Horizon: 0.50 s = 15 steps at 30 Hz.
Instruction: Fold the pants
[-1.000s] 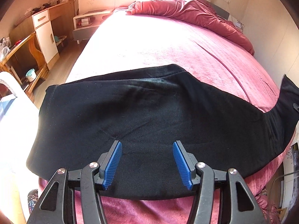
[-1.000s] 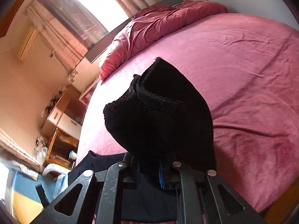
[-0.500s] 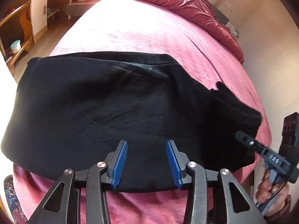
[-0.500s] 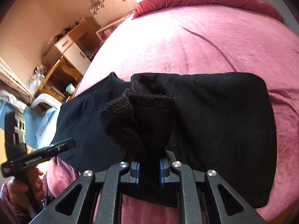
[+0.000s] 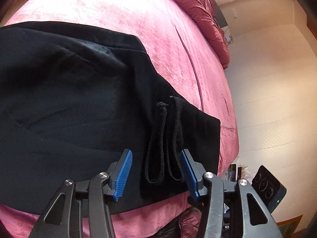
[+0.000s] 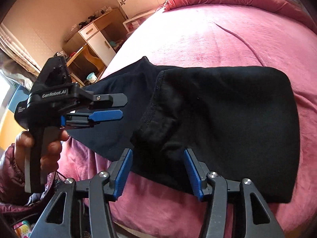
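Two grippers hover over black pants [image 6: 227,119] lying on a pink bed [image 6: 227,39], near its front edge. The leg ends are folded over the upper part, their hems [image 5: 164,138] lying across it. The right gripper [image 6: 156,170] has just been opening; its jaws stand apart over the folded cloth, pressing nothing. The left gripper [image 5: 155,171], held in a hand [image 6: 39,150], also has its jaws spread, having just widened, the hems between them ungripped.
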Tool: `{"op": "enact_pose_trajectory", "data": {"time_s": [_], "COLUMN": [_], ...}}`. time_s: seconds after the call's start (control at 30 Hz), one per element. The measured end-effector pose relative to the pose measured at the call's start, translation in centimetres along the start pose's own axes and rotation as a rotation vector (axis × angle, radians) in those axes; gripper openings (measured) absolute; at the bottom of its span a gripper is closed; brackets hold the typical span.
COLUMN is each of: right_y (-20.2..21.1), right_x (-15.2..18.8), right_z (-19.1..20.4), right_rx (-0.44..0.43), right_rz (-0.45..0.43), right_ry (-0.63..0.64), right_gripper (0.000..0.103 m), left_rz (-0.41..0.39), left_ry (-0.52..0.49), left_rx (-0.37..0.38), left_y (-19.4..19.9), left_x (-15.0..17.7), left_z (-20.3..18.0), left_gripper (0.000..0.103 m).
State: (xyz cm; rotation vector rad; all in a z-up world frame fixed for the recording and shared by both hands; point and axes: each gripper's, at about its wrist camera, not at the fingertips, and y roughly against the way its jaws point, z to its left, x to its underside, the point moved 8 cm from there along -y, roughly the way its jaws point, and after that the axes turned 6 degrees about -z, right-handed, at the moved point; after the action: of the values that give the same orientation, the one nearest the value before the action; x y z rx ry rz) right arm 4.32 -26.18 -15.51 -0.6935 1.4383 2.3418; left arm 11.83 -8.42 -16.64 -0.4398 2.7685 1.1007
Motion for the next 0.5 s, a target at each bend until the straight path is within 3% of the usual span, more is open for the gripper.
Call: {"op": "enact_pose_trajectory", "data": {"time_s": [0.13, 0.33, 0.37, 0.4, 0.5], "right_y": [3.3, 8.2, 8.5, 8.8, 8.1], "right_x": [1.6, 4.3, 5.0, 5.7, 7.1], "right_z": [-3.1, -10.1, -11.1, -11.8, -12.9], "right_rx": [0.076, 0.263, 0.283, 0.3, 0.325], "right_rz": [-0.024, -0.064, -0.056, -0.047, -0.018], "right_ry": [-0.062, -0.208, -0.232, -0.25, -0.274], "right_gripper": [0.055, 0.055, 0.055, 0.055, 0.055], "left_rz": [0.055, 0.135, 0.136, 0.139, 0.12], "left_ry": [-0.011, -0.07, -0.086, -0.105, -0.154], "left_rx": [-0.012, -0.056, -0.057, -0.06, -0.049], "left_y": [-1.5, -4.2, -4.4, -4.6, -4.0], "left_x": [0.5, 1.6, 1.7, 1.8, 1.6], "left_z": [-0.8, -1.8, -2.2, -2.5, -3.7], "left_gripper": [0.056, 0.053, 0.043, 0.024, 0.018]}}
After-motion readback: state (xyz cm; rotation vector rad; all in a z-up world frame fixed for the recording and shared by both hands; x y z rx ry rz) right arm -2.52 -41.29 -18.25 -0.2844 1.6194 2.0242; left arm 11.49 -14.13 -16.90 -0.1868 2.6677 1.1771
